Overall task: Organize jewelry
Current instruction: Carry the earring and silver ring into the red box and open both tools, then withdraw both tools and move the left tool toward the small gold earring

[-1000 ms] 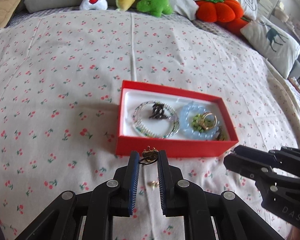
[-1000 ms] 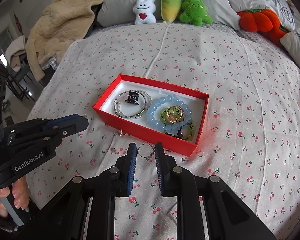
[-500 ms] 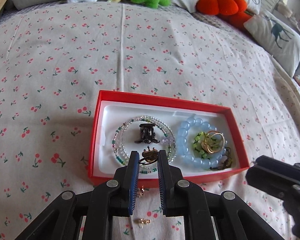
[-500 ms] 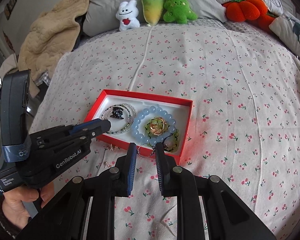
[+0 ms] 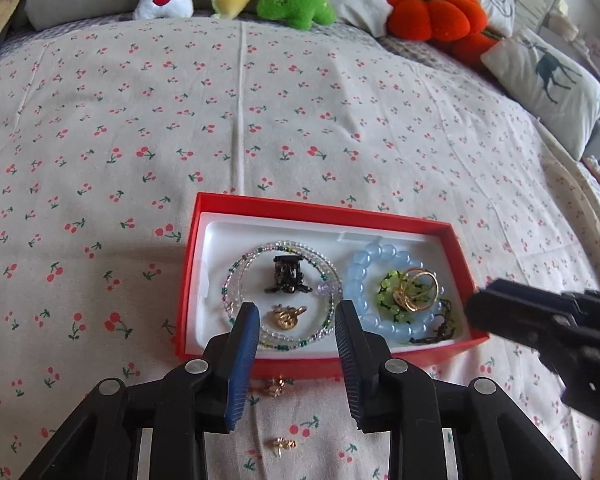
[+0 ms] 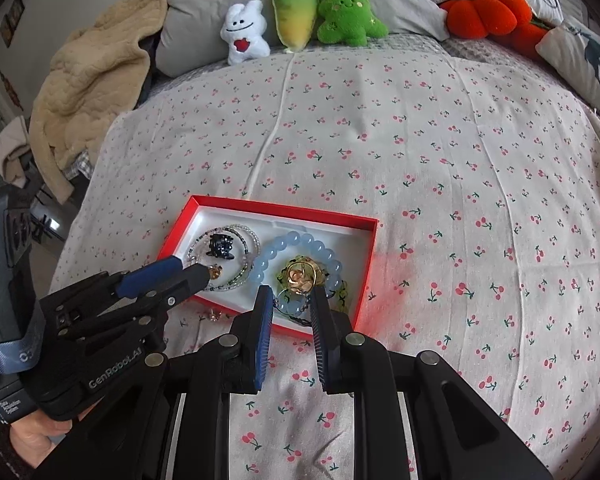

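Bedspread (image 5: 300, 120) bears one red box (image 5: 320, 210), two loose earrings (image 5: 282, 444).

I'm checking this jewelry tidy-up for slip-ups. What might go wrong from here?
1. The right gripper holds a thin ring low over the crowded right end of the red box; released there, it may tangle with the blue bracelet and the gold rings.
2. Two small gold earrings lie on the bedspread under the open left gripper; they could get pressed into the fabric or overlooked.
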`<move>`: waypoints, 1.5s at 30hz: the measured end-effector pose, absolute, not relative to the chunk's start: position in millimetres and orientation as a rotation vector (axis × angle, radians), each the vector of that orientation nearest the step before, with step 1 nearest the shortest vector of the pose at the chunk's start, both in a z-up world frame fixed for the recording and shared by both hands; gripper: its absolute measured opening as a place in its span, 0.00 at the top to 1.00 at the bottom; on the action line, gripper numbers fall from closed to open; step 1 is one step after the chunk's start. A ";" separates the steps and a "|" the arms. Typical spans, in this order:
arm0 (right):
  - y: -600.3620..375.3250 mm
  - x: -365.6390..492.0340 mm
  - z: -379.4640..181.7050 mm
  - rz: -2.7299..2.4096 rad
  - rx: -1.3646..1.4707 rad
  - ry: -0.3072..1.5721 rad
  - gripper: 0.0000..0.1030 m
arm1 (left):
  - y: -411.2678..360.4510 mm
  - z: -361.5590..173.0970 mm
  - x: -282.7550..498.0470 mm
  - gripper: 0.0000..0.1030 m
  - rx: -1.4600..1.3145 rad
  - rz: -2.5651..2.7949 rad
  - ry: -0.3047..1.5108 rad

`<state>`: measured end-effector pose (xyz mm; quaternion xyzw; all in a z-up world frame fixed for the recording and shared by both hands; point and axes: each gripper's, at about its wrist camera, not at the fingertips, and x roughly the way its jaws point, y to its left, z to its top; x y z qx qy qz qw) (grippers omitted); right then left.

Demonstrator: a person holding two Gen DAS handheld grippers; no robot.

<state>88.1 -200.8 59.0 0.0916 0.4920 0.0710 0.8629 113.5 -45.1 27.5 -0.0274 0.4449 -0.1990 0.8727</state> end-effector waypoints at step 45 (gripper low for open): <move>-185.0 136.2 41.3 0.131 0.157 1.044 0.47 | 1.0 6.7 91.4 0.19 0.072 -0.228 1.050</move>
